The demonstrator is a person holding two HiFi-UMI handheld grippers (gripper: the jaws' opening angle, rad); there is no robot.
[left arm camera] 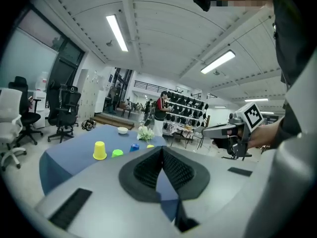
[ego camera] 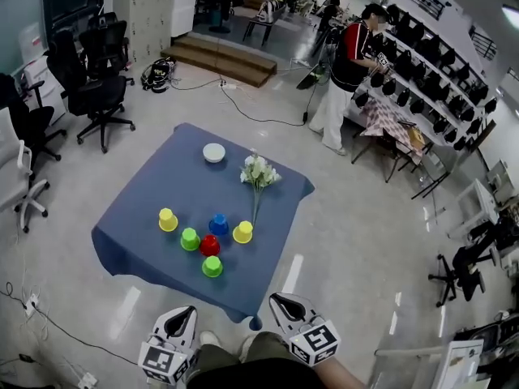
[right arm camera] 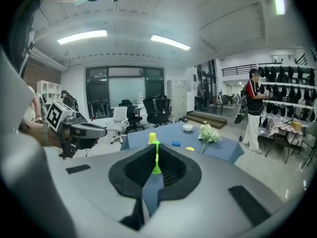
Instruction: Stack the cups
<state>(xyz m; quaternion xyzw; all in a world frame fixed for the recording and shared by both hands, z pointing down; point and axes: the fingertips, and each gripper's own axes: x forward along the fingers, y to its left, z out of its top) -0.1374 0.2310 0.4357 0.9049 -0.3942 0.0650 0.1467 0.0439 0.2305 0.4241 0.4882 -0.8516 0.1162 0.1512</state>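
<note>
At the left we see black office chairs (ego camera: 97,79) on the pale floor (ego camera: 349,241). The surface (ego camera: 154,177), draped in blue, stands mid-room. Near us on it, unstacked, sit a yellow cup (ego camera: 168,220), green cup (ego camera: 190,239), red cup (ego camera: 210,245), second green cup (ego camera: 212,267), blue cup (ego camera: 218,224) and second yellow cup (ego camera: 242,232). A white bowl (ego camera: 214,152) and flowers (ego camera: 259,173) lie farther. Far right a person (ego camera: 349,63) stands by a rack (ego camera: 438,63). Open floor borders every edge. Our left hand-held gripper (ego camera: 183,314) and right hand-held gripper (ego camera: 284,305) hover off the near edge, each pressed together, empty.
</note>
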